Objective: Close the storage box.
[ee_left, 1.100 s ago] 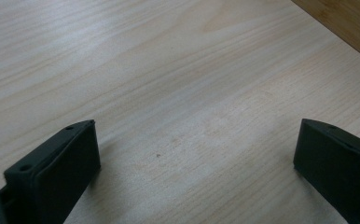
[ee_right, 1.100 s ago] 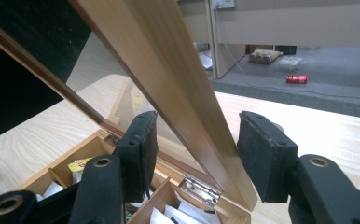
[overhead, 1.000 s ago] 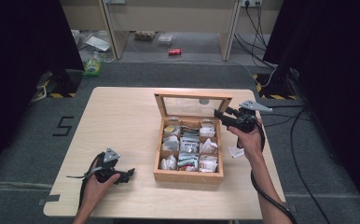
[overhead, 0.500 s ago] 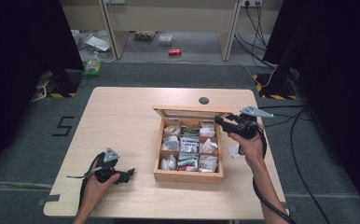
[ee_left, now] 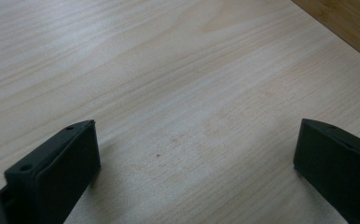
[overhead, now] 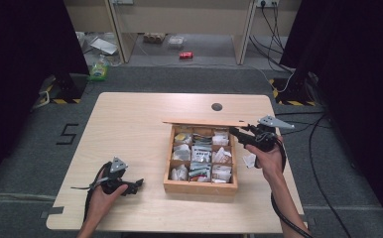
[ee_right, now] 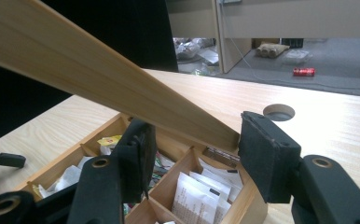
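Fingers [ee_right: 266, 158] of the right gripper [ee_right: 192, 154] stand half-spread, straddling the tea box's [overhead: 199, 186] lid [ee_right: 99, 88] unclamped to guide it toward twelve o'clock; left gripper [ee_left: 197, 158] rests wide, empty.

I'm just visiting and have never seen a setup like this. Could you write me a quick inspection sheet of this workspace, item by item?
Surface: pale wooden table with a round hole near its far edge.
Job's things: wooden box of compartments filled with small packets; its lid stands partly lowered.
Clutter: one white packet lies on the table right of the box.
Grippers: left gripper rests on the table, fingers wide apart, nothing between them; right gripper open at the lid's edge, which sits between its fingers.
Cables: one trails from each gripper; more on the floor.
Surroundings: grey floor, red can, green bottle.
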{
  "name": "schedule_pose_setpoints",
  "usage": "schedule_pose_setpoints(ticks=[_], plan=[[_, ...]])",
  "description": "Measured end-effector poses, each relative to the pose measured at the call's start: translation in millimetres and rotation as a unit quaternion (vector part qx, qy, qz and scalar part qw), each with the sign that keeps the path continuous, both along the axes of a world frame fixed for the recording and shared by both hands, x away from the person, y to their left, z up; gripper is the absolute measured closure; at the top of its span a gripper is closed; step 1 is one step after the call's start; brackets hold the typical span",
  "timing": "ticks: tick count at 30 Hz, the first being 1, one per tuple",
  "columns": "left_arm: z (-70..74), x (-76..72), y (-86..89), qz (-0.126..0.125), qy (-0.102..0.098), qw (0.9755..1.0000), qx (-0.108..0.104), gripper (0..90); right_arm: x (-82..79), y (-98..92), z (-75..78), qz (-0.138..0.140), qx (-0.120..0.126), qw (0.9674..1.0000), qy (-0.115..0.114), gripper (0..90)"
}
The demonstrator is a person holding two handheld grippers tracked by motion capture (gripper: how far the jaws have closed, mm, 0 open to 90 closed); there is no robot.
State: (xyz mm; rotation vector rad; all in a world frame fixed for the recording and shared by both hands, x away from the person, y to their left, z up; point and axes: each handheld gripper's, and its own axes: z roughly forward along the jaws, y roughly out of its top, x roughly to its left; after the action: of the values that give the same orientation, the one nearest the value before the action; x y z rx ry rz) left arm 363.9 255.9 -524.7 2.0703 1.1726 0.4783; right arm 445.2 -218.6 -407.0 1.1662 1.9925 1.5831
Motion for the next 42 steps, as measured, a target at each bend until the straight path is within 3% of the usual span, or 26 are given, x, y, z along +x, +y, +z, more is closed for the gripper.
schedule_pose_setpoints(ticks=[9,13,18,30,42], plan=[[0.2,-0.1,0.2,-0.002,0.000,1.0000,0.003,0.1,-14.7,0.1,5.6,0.005,0.001,1.0000,-0.005,45.8],[0.2,-0.2,0.1,-0.001,-0.001,1.0000,0.003,0.1,-19.7,0.1,6.3,0.002,-0.014,0.9999,-0.006,45.2],[0.1,-0.1,0.1,-0.001,-0.001,1.0000,0.002,0.0,-24.9,-2.2,6.6,-0.005,-0.005,1.0000,-0.001,44.8],[0.1,-0.1,0.1,-0.001,-0.001,1.0000,0.002,0.0,-39.8,-3.8,-3.9,-0.002,-0.014,0.9998,0.014,44.3],[0.1,-0.1,0.1,-0.001,-0.001,1.0000,0.002,0.0,-44.3,-0.3,-17.4,0.003,-0.019,0.9996,0.020,44.4]])
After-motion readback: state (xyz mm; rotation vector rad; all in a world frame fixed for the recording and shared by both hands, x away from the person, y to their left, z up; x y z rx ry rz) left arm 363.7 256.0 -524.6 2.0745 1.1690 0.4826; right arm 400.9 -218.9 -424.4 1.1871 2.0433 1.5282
